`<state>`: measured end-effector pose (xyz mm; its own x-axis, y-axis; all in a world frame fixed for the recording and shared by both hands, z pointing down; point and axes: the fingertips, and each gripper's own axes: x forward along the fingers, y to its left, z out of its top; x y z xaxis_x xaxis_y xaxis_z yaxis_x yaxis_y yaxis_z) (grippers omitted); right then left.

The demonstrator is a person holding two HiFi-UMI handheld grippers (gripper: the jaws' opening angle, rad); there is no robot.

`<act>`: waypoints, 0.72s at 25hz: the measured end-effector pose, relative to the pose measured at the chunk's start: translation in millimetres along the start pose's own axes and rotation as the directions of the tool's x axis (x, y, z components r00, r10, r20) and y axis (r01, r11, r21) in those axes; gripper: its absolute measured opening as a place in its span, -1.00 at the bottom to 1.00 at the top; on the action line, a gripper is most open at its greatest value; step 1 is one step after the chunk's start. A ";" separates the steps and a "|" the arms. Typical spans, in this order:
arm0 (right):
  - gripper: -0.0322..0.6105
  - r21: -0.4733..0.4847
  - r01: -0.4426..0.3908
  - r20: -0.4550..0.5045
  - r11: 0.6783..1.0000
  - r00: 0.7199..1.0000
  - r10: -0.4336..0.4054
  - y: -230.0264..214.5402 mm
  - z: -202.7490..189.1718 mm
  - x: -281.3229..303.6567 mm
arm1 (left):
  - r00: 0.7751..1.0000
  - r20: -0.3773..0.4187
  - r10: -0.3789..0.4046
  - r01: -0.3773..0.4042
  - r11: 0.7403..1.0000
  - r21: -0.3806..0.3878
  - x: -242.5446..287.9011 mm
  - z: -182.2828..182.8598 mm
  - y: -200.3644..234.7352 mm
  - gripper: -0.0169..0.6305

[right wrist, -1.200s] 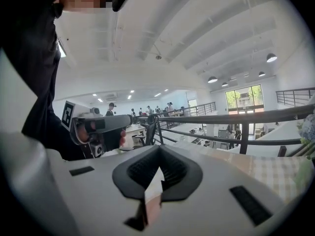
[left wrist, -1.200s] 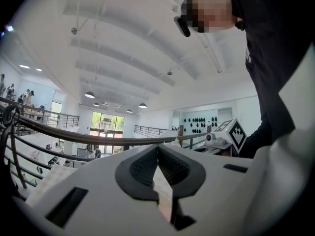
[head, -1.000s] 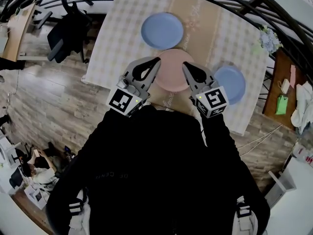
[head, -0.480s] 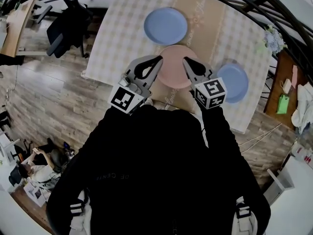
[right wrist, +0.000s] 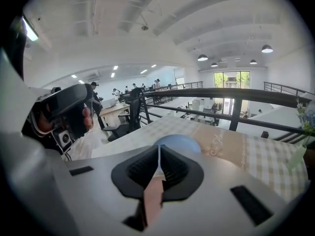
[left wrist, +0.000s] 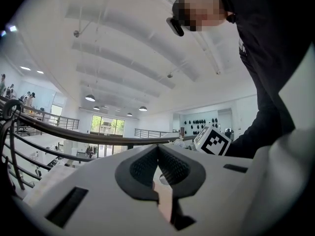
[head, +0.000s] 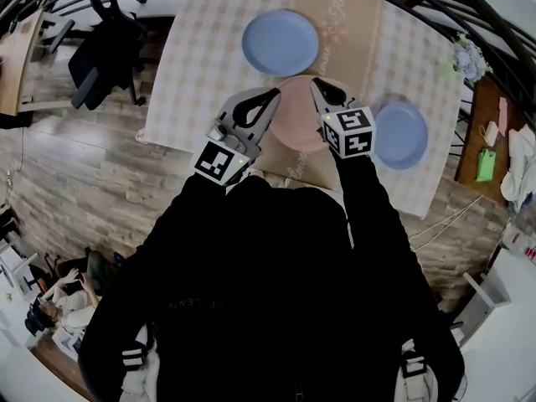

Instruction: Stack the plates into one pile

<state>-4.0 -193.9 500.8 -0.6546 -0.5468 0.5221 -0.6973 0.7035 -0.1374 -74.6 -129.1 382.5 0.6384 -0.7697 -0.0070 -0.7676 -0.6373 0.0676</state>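
pink plate (head: 295, 115): middle of table (head: 201, 65), apart from far blue plate (head: 280, 43) and right blue plate (head: 400, 135) | left gripper (head: 270, 99): at its left edge, pinched together, empty | right gripper (head: 318, 86): at its right edge, just been opening to a slit, nothing between

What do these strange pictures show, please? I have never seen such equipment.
No robot here: a person in black holds two tools, each with two jaws. The head view looks down from a camera on the person's head; the other two views come from cameras riding on the tools. On the checked tablecloth lie a pink plate, a blue plate beyond it and a second blue plate at its right. The left tool is shut and empty. The right tool holds nothing; its jaws have just been opening to a narrow slit.
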 end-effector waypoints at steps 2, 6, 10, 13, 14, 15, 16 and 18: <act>-0.82 0.006 0.029 -0.034 1.000 0.999 -0.029 -7.3 -4.8 14.5 | 1.000 0.002 -0.003 0.003 1.000 -0.001 3.7 -4.5 6.7 -0.89; -0.79 0.021 0.084 -0.100 0.996 0.992 -0.082 -25.6 -17.1 44.5 | 1.000 -0.009 -0.009 0.009 1.000 0.002 11.6 -15.5 19.2 -0.89; -0.74 0.042 0.145 -0.164 0.989 0.977 -0.136 -51.0 -26.6 73.0 | 1.000 -0.012 -0.010 0.010 1.000 -0.004 22.1 -25.2 32.6 -0.89; -0.70 0.049 0.188 -0.220 0.981 0.960 -0.173 -69.3 -34.2 94.5 | 1.000 -0.013 -0.007 0.007 1.000 -0.009 30.3 -32.3 43.0 -0.89; -0.69 0.053 0.202 -0.238 0.978 0.954 -0.184 -75.6 -36.8 100.7 | 1.000 -0.013 -0.005 0.005 1.000 -0.012 33.3 -34.6 46.1 -0.89; -0.68 0.056 0.217 -0.257 0.975 0.946 -0.196 -82.3 -38.8 106.1 | 1.000 -0.012 -0.004 0.004 1.000 -0.013 36.5 -36.8 49.1 -0.89; -0.66 0.058 0.233 -0.275 0.971 0.938 -0.209 -89.1 -40.8 110.9 | 1.000 -0.011 -0.004 0.004 1.000 -0.014 39.9 -39.0 51.8 -0.89; -0.63 0.071 0.261 -0.315 0.963 0.922 -0.226 -101.7 -48.3 120.3 | 1.000 -0.012 -0.002 0.002 1.000 -0.020 46.2 -43.4 56.8 -0.89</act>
<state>2.3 -309.3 618.2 -0.3535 -0.5199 0.7777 -0.8627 0.5026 -0.0561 -86.2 -199.2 429.3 0.6407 -0.7678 0.0047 -0.7651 -0.6379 0.0878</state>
